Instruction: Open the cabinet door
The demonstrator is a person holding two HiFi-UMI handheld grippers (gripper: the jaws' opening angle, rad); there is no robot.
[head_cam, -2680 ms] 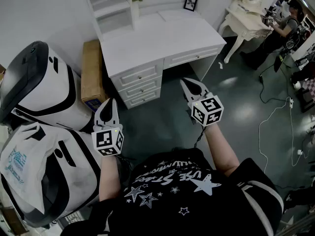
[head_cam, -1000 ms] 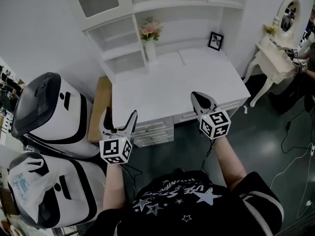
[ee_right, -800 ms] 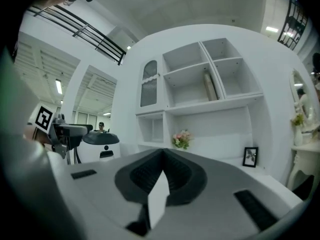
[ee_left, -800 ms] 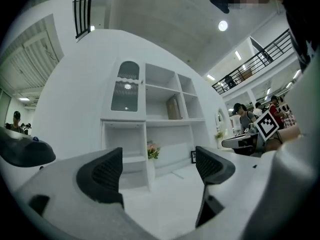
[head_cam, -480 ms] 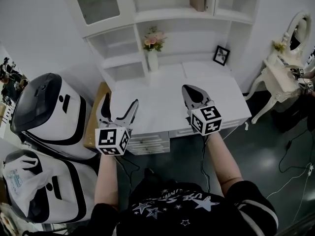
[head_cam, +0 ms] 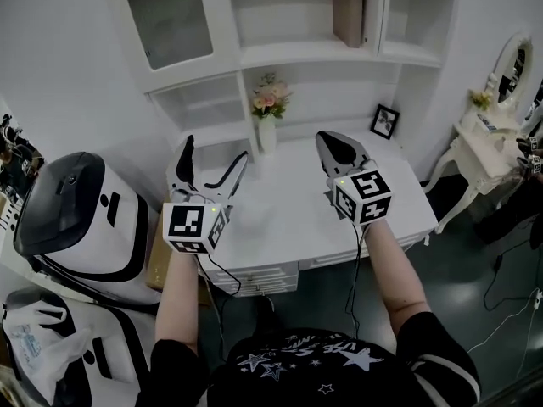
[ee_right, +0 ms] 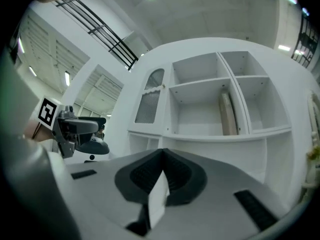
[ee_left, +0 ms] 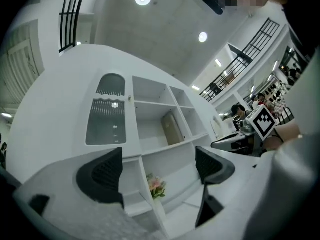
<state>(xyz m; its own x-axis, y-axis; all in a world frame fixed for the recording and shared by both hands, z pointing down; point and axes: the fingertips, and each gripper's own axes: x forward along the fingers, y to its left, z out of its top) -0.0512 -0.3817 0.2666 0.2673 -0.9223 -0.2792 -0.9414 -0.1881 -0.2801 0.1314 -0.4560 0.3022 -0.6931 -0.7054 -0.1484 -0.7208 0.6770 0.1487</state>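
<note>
The cabinet door point(head_cam: 165, 24) is a white frame with a glass pane at the upper left of the desk hutch, and it is closed. My left gripper point(head_cam: 215, 153) is open over the desk's left part, below the door and apart from it. In the left gripper view the door point(ee_left: 106, 116) shows above and between the spread jaws of that gripper point(ee_left: 157, 169), which holds nothing. My right gripper point(head_cam: 333, 142) is shut and empty over the desk's right part. The right gripper view shows the closed jaws point(ee_right: 161, 176) and the door point(ee_right: 149, 103) far off to the left.
A vase of flowers point(head_cam: 268, 108) and a picture frame point(head_cam: 386, 121) stand at the back of the white desk point(head_cam: 280, 210). A book point(head_cam: 348, 7) stands on an upper shelf. Drawers point(head_cam: 254, 278) lie below. Two white-and-black machines point(head_cam: 76, 210) sit left, a vanity table point(head_cam: 488, 134) right.
The view has swung up from the floor and drawers to the hutch. Both grippers have risen over the desktop toward the shelves. The left jaws have spread apart.
</note>
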